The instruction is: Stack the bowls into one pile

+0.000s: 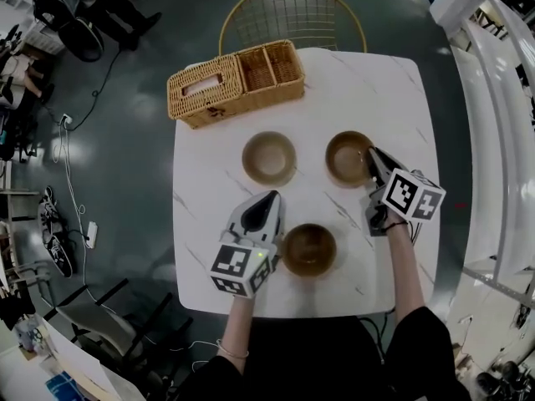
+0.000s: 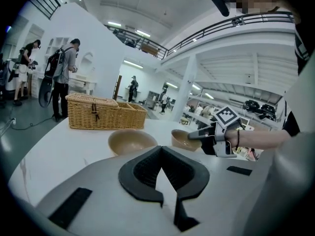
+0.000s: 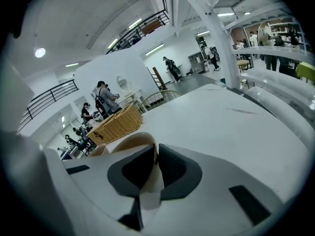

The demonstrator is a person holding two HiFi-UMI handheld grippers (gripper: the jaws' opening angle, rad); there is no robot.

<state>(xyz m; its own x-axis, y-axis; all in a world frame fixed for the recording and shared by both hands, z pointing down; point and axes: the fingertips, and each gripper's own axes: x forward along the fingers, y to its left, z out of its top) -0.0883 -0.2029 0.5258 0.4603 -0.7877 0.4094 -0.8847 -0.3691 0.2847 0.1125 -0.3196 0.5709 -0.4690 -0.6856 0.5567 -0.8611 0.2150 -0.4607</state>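
**Three bowls apart on the table, one rim pinched**

A white marble-look square table (image 1: 201,224) is seen from above. A woven wicker basket (image 1: 234,82), part lidded and part open compartments, is parked at the far left corner.

Closer in on the left, the left tongs (image 1: 272,197) are pressed together at the tips, with nothing caught between them. They're pointed up the table and held just beside the near bowl.

The three bowls are all sat upright and bare on the table, each apart from the others, so nothing is stacked yet. The far-left round brown bowl (image 1: 269,158) is placed about mid-table. The near round brown bowl (image 1: 308,250) is set closer to the person. The far-right round brown bowl (image 1: 347,158) is level with the far-left one.

That far-right bowl is where the right tongs (image 1: 370,153) are found. In the right gripper view its thin rim is seen pinched between the dark pads (image 3: 170,163).
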